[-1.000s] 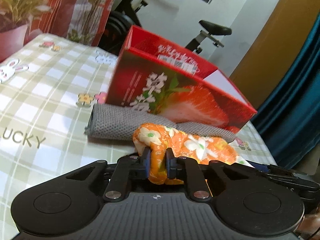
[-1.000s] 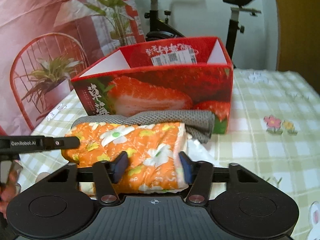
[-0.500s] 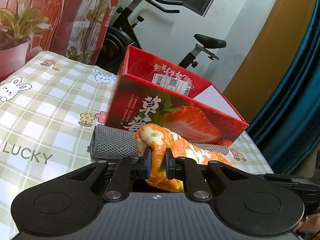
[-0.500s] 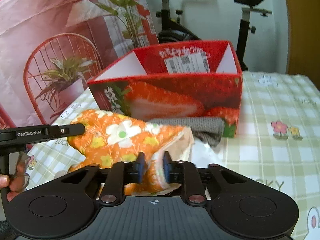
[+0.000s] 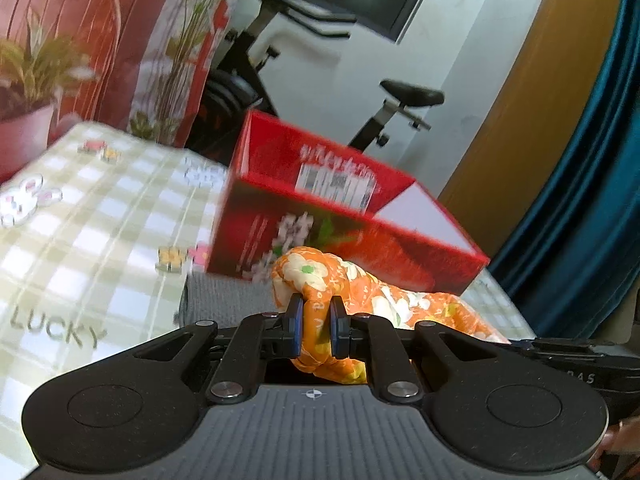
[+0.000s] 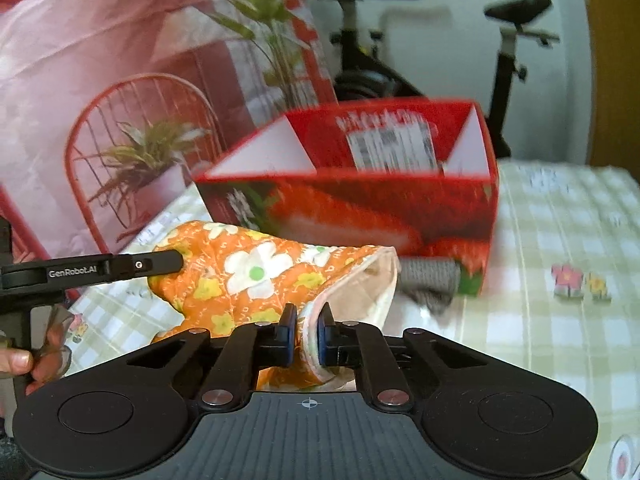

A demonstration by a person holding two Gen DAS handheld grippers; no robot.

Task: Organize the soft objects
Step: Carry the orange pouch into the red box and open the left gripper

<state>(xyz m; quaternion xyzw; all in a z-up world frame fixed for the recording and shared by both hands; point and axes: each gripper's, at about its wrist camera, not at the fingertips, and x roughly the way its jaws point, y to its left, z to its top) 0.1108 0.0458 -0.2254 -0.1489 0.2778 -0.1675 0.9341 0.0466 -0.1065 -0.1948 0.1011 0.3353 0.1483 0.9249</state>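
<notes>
- Your left gripper (image 5: 314, 327) is clamped on one bunched end of the orange, flower-printed quilted cloth (image 5: 360, 292); the fabric is pinched tight between the blue pads.
- Your right gripper (image 6: 307, 334) has just been closing, and its jaws now pinch the cloth's other end at the pale lining edge, with the fabric between the pads.
- The cloth hangs stretched between your two grippers, off the green-and-white checked tablecloth (image 6: 560, 340) and just in front of the open red cardboard box printed with strawberries (image 6: 360, 208).
- A folded grey knitted towel (image 5: 224, 300) lies on the tablecloth against the box's front wall, beneath and behind the orange cloth.
- The step in hand looks like the carry: both ends are secured and the cloth is being brought up towards the box mouth.
- Next, you will likely need to clear the near rim of the box before going forward; the sagging middle could catch on that rim.
- Keep the two grippers level with each other, so the cloth goes in flat rather than twisted.
- Let go only once the bulk of the fabric sits inside the walls; a soft piece released early may drape over the edge.
</notes>
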